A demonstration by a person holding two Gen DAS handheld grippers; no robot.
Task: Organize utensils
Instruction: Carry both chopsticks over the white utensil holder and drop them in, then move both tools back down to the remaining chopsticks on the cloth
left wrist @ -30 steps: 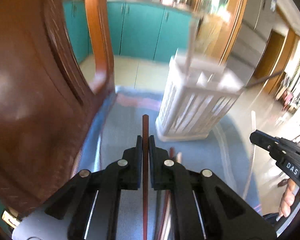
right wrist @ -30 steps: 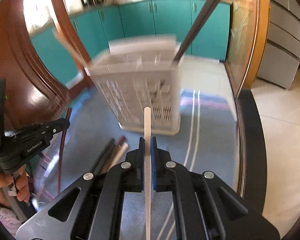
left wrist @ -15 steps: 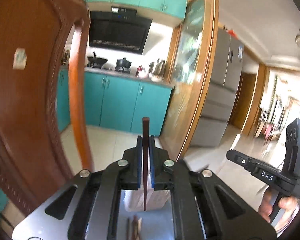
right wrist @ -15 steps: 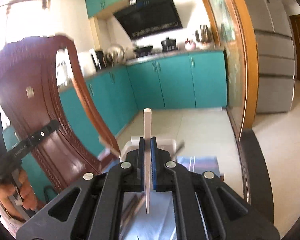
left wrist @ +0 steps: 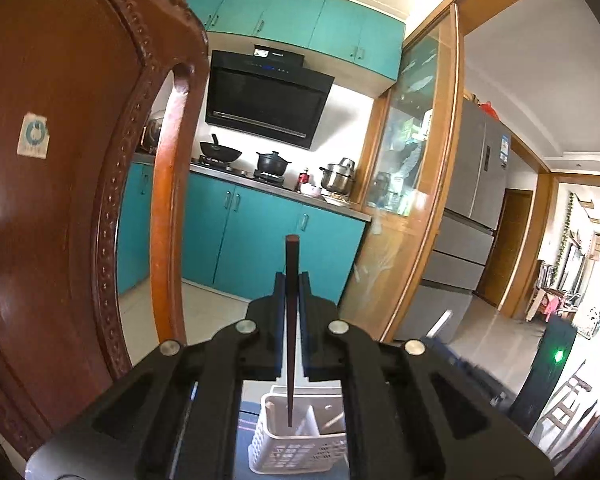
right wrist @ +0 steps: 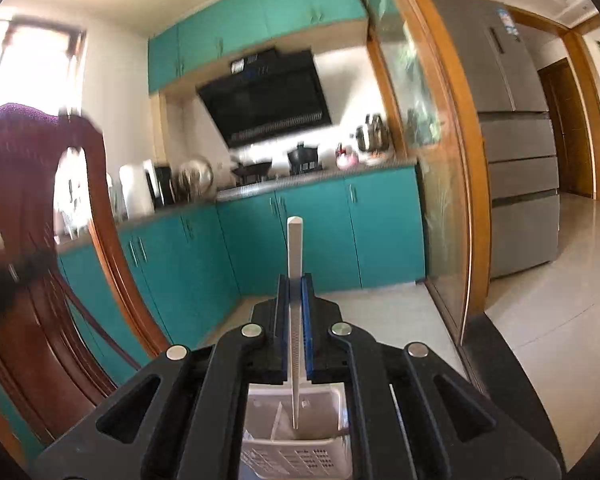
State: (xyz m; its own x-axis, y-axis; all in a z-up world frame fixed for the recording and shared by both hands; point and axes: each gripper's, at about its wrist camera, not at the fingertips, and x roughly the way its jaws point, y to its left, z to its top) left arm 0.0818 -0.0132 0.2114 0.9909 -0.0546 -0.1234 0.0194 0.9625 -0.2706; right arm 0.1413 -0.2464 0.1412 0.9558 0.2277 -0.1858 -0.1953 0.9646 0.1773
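Currently two chopsticks are in hand, one per gripper. Dark brown chopstick [left wrist: 291, 320]: stands upright, pinched between the closed jaws of the left gripper [left wrist: 291, 308], blunt end above the jaws, thin tip hanging over the white basket [left wrist: 268, 436]. White chopstick [right wrist: 295, 320]: same arrangement in the right gripper [right wrist: 295, 312], jaws fully closed on its shaft, tip hanging over the open top of the basket [right wrist: 260, 446]. Neither tip can be confirmed as inside the basket yet; both appear above it.

Basket: slotted white plastic, with inner dividers visible in both views and at least one pale stick already leaning inside. It sits on a blue-grey desk surface, seen only in slivers under the grippers.

Judgement, step in hand: lowering both chopsticks into the basket. To do it well:
- Choose a compartment first; the dividers are thin and a tip landing on one would skid.
- Keep each stick close to vertical on the way down, so it does not lever in the jaws.
- Lower one at a time if both aim at the same cell, as the grippers would crowd each other.
- Release only once the tip is well below the rim.

Surroundings: carved wooden chair back [left wrist: 60, 200] close on the left, teal kitchen cabinets [left wrist: 260, 248] beyond.
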